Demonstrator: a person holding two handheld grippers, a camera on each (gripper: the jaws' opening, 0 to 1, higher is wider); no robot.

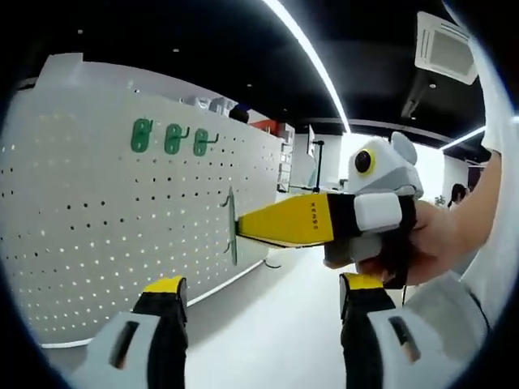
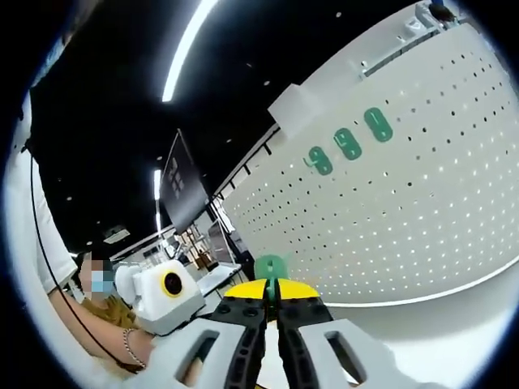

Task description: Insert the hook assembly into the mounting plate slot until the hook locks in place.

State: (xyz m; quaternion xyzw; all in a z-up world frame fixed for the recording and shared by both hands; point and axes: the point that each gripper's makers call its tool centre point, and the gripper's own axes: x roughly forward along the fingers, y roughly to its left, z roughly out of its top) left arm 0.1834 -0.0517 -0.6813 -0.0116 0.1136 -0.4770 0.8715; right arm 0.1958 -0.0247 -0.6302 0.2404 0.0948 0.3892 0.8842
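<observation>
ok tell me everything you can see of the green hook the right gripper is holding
The green hook is a flat oval plate, plastic by its look, with a thin dark wire hook visible at its back in the left gripper view. The right gripper is shut on its lower end, yellow fingers pinching it edge-on. It is held near the white pegboard, below three matching green hooks already mounted; contact with the board can't be judged.

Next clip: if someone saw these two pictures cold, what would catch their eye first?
Probably the big white pegboard with three green hooks already mounted in a row near its top. Next, in the left gripper view, the right gripper with yellow jaws reaches in from the right, shut on a green hook held close to the board. The left gripper hangs open below.
</observation>
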